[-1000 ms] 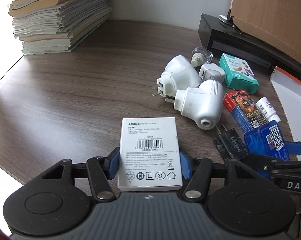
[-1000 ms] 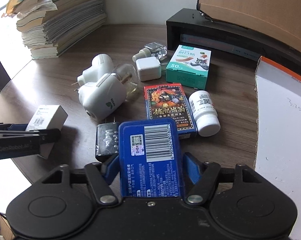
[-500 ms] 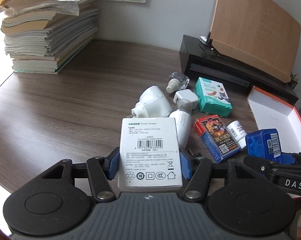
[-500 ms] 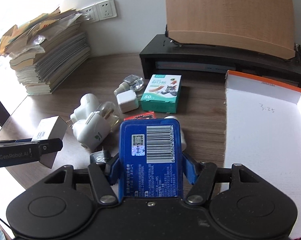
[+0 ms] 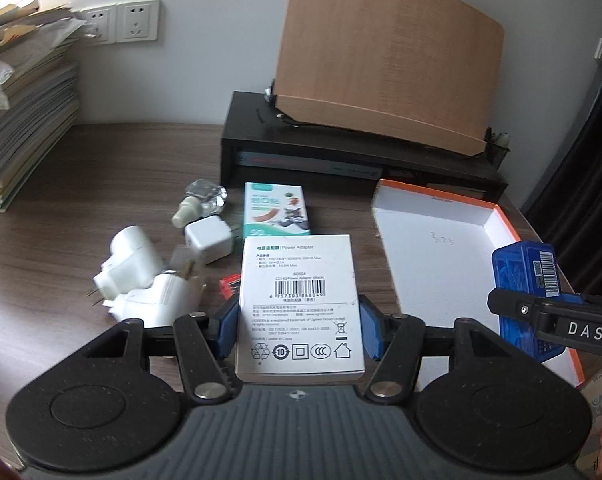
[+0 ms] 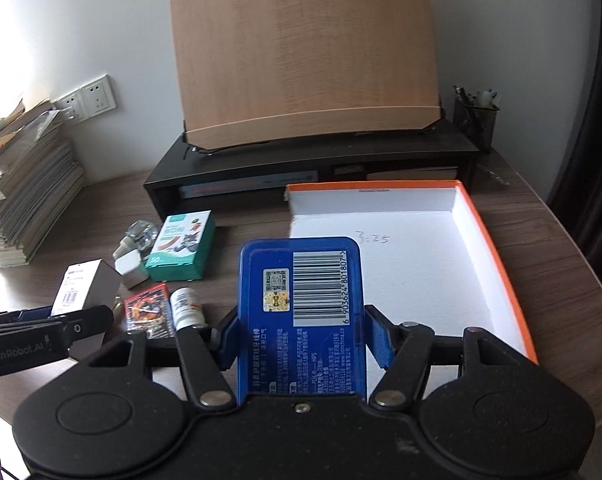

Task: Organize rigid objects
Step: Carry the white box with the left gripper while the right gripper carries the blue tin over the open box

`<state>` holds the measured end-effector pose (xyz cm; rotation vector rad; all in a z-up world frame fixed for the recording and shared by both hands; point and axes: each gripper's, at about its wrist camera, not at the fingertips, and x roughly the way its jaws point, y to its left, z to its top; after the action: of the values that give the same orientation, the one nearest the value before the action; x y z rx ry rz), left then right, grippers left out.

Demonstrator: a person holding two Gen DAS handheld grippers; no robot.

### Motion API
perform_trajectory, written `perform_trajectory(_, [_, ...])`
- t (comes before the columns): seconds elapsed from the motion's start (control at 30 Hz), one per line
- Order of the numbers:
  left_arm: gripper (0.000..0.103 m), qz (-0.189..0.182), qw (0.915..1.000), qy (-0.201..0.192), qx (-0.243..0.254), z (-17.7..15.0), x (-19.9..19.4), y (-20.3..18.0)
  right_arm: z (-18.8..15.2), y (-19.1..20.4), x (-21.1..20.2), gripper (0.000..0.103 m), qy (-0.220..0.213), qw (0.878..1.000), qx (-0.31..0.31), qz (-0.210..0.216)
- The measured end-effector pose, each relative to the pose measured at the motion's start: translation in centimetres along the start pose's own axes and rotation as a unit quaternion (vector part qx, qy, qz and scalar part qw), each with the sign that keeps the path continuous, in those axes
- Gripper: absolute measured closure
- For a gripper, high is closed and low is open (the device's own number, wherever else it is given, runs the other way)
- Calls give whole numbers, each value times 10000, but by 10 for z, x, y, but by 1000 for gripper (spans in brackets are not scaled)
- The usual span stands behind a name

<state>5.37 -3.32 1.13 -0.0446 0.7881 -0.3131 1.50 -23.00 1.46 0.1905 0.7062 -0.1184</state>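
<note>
My left gripper (image 5: 299,330) is shut on a white power adapter box (image 5: 299,304), held above the table; the box also shows in the right wrist view (image 6: 83,286). My right gripper (image 6: 301,340) is shut on a blue plastic case (image 6: 303,312), held over the near left part of the orange-rimmed white tray (image 6: 441,264). In the left wrist view the blue case (image 5: 527,288) hangs over the tray (image 5: 429,264). On the table lie white plug adapters (image 5: 133,276), a white charger cube (image 5: 209,240), a teal box (image 5: 277,210), a red card box (image 6: 149,312) and a white bottle (image 6: 187,308).
A black monitor stand (image 6: 309,176) with a curved wooden board (image 6: 305,64) stands at the back. A stack of books (image 5: 21,120) is at the far left. A glass bottle (image 5: 203,200) lies near the teal box. A mesh pen holder (image 6: 475,120) stands at the back right.
Both grippers have lifted and swung right with their boxes. The blue case now hangs over the tray; the table items have dropped lower and left in view.
</note>
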Motion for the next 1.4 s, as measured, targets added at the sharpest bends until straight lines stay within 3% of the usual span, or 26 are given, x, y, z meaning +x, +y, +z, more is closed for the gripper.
perform_trajectory(0.3, [43, -254, 9993, -61, 279, 9, 17, -66, 10, -52, -16, 28, -89, 9998, 115, -166])
perform_trajectory(0.63, [43, -95, 9995, -182, 236, 4, 25, -118, 16, -89, -16, 28, -80, 9999, 37, 76])
perform_trajectory(0.97, [43, -11, 9995, -157, 286, 5, 30, -132, 24, -98, -15, 28, -98, 9998, 123, 81])
perform_trajectory(1.4, [43, -193, 9987, -77, 462, 36, 62, -137, 59, -103, 10, 28, -27, 9995, 192, -248])
